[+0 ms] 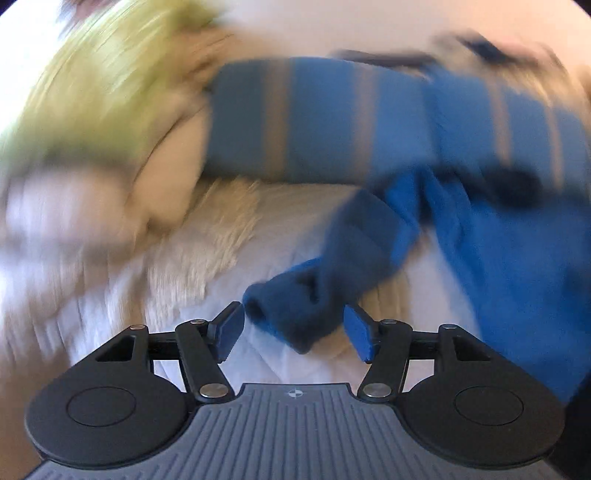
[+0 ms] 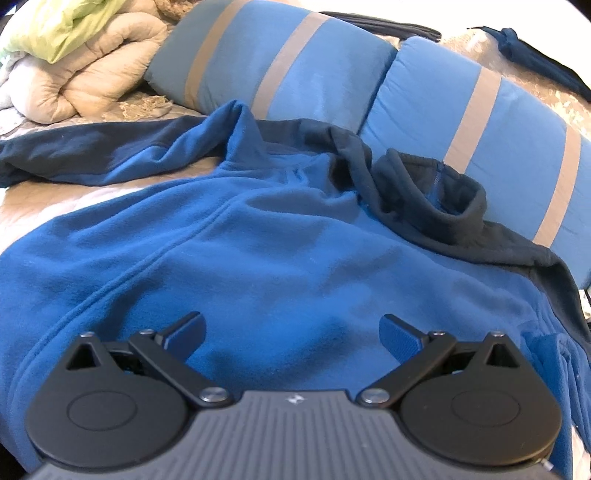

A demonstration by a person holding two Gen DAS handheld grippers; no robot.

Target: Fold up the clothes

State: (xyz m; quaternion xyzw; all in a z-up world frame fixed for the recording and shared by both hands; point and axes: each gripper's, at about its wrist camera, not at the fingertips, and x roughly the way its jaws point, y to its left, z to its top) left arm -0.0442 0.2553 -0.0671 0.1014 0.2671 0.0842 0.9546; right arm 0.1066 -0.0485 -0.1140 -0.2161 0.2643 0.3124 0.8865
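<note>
Lying under everything is the bed (image 2: 22, 206), with a pale cover that shows at the left of the right wrist view. Spread over it is a big blue fleece jacket (image 2: 258, 240), which fills the middle and bottom of that view. Its dark collar (image 2: 436, 199) sits at the middle right, and one sleeve (image 2: 92, 155) stretches off to the left edge.

Behind the jacket, along the top, lie two blue pillows with tan stripes (image 2: 280, 62). In the upper left is a rolled cream blanket (image 2: 85, 81) with a green pillow (image 2: 70, 26) on top of it.

The left wrist view is blurry. The same sleeve (image 1: 332, 258) comes down from the right side to the bottom middle there, and its dark cuff (image 1: 291, 314) sits right between the two blue pads (image 1: 231, 332) of the left tool (image 1: 295, 334). The pads are apart and sit just beside the cuff on each side. I cannot tell if they touch it.

The right tool (image 2: 291, 334) is at the bottom of its view, over the body of the jacket. Its pads (image 2: 400, 341) are wide apart and hold nothing.
</note>
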